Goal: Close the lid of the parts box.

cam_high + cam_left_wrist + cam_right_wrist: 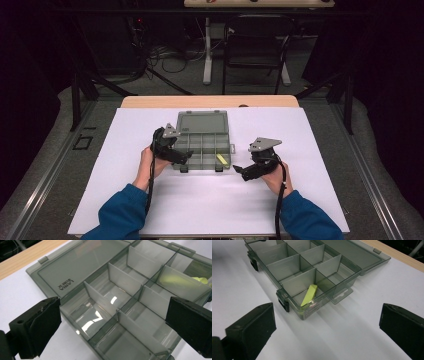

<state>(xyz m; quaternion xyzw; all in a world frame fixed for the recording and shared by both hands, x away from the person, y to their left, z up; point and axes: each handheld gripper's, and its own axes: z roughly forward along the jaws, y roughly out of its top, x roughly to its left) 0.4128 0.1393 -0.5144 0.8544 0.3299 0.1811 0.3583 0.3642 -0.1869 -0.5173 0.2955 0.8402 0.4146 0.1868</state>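
Left gripper [186,156]: jaws spread wide and holding nothing; it sits at the organiser box's left front edge, with the near-left compartments between its jaws in the left gripper view.
Organiser box [202,147]: smoky clear plastic, lid [202,121] laid open flat away from the person, resting mid-bench on the white sheet [125,150].
Yellow piece [309,295]: a slim strip leaning in the front right corner compartment, one end down by the front wall, the other raised against a divider; its long axis runs roughly front to back, slightly slanted.
Right gripper [238,169]: jaws spread, empty, just off the box's front right corner, pointing toward it.
Deciding relation: the yellow piece lies ahead and a little left of the right gripper, with the box wall between them.
Nearer hand: judged to be the right; the left would have to cross several compartments.
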